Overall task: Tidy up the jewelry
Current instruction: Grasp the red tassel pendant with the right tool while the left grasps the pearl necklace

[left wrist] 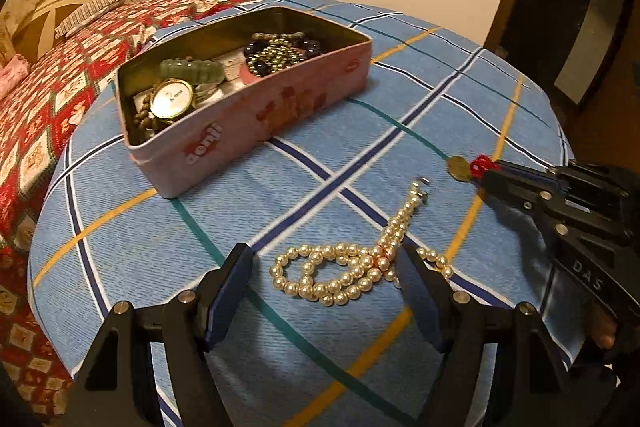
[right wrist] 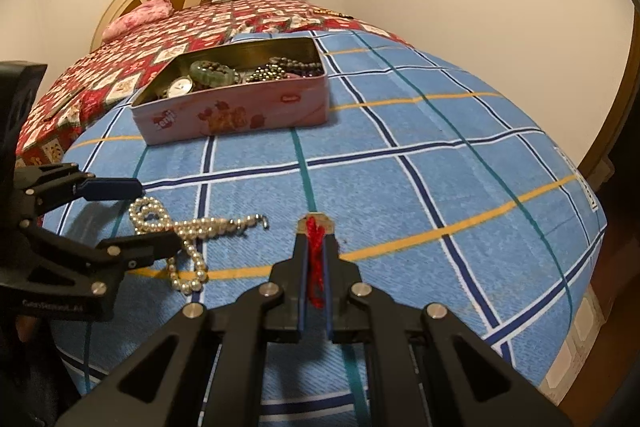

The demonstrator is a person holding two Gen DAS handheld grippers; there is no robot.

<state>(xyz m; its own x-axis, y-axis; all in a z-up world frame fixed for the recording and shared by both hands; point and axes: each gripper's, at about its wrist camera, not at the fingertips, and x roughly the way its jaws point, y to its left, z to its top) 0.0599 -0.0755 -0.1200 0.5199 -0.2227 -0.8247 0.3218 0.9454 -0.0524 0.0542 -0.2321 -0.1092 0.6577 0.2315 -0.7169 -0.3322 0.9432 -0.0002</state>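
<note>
the pearl necklace (left wrist: 352,267) lies loose on the blue checked blanket (left wrist: 400,87), on the near side of the pink tin (left wrist: 248,115), well apart from it. its tangled loops sit directly ahead of the left gripper (left wrist: 324,291), framed between the two spread fingers, and a straight tail runs away from the loops toward its clasp (left wrist: 420,187), slanting to the right of the tin rather than at it. so the left hand is clearly the nearer one for the pearls; the fingers straddle the bunched part, and from the right wrist view one finger looks to lie over a strand, though i cannot tell whether it touches.

the left gripper's jaws stand wide apart and hold nothing.

the right gripper (right wrist: 316,239) is pressed together, pinching a red cord (right wrist: 315,263) that ends in a small brass charm (left wrist: 459,169) poking out past the fingertips. it hangs just beyond the clasp end of the necklace, to the right of the tin.

the tin is open, already holding a watch (left wrist: 172,99), a green bangle (left wrist: 192,69) and dark bead strands (left wrist: 280,53). the charm probably goes there next.
</note>
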